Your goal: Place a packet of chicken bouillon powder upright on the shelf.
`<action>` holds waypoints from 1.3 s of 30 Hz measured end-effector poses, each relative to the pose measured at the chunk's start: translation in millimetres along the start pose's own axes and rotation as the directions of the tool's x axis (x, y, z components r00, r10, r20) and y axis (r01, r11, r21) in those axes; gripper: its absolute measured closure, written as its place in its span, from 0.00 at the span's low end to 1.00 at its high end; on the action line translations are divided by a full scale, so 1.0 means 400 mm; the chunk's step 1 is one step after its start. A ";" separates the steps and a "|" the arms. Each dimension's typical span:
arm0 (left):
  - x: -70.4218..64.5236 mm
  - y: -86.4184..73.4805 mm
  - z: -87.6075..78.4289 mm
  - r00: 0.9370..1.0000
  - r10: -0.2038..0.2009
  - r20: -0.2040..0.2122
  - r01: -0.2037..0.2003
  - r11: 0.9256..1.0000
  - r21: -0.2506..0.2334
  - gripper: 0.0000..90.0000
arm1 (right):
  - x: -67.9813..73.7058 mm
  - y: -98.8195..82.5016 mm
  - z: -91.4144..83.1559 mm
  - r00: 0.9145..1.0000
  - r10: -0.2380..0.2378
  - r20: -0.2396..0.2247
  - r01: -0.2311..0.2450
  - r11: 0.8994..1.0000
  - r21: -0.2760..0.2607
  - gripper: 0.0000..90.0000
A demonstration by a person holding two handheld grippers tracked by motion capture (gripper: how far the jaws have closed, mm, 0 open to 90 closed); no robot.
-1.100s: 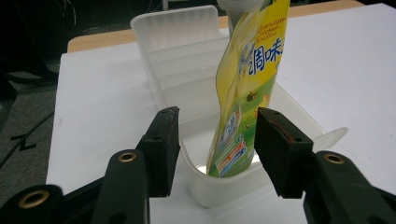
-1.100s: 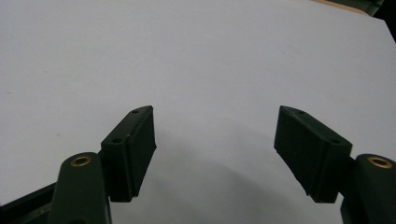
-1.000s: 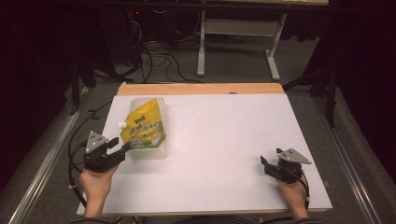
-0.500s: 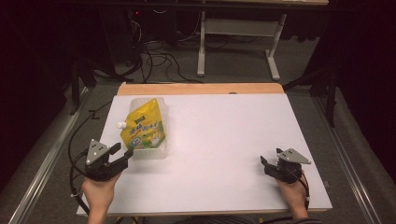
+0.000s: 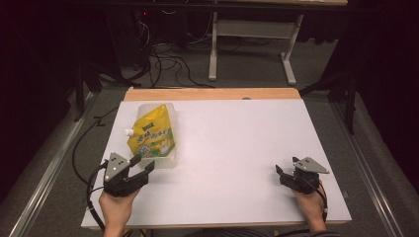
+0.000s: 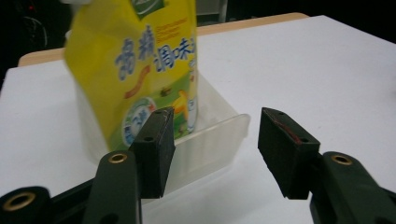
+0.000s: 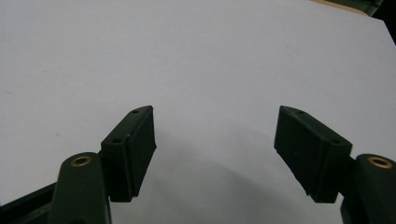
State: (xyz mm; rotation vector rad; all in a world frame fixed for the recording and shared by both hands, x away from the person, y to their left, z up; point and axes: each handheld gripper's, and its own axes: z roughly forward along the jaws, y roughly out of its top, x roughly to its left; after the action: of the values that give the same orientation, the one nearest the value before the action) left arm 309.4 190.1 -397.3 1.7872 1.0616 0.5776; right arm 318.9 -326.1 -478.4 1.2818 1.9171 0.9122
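Yellow pouch (image 5: pixel 152 136) stands in clear tray (image 5: pixel 165 160), far left; left gripper (image 5: pixel 140 167) near it, jaws just opening, empty; right gripper (image 5: pixel 281 173) jaws wide.

A glossy yellow plastic pouch (image 5: pixel 152 134) stands in a clear plastic tray (image 6: pixel 219 140) on the matt white counter (image 5: pixel 237 148).

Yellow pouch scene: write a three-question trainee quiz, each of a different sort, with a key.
1. True or false: the yellow pouch stands in a clear container.
2. Which gripper is nearer the pouch? A) left gripper B) right gripper
3. Fill in: the right gripper's jaws hold ____.

Key: 1 true; 2 A; 3 nothing, they stand open over the white table.
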 end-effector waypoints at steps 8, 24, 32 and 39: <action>-0.054 0.007 0.048 0.997 0.046 0.062 -0.047 0.999 0.024 0.51 | -0.001 0.000 -0.001 1.000 0.003 -0.001 -0.003 1.000 -0.002 0.33; -0.155 0.013 0.156 0.978 0.089 0.189 -0.100 0.994 0.051 0.50 | -0.003 -0.001 -0.003 1.000 0.016 -0.012 -0.016 1.000 -0.011 0.35; -0.186 0.000 0.217 0.974 0.108 0.201 -0.129 0.988 0.090 0.50 | -0.004 -0.001 -0.004 1.000 0.014 -0.017 -0.015 1.000 -0.009 0.35; -0.205 -0.017 0.271 0.969 0.122 0.216 -0.147 0.984 0.102 0.50 | -0.004 -0.001 -0.004 0.999 0.019 -0.026 -0.019 1.000 -0.010 0.36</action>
State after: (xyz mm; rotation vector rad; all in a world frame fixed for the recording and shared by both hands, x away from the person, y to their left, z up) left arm 346.2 68.6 -446.0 1.9865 0.8486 0.4037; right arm 318.0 -328.1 -477.7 1.2898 1.9212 0.9515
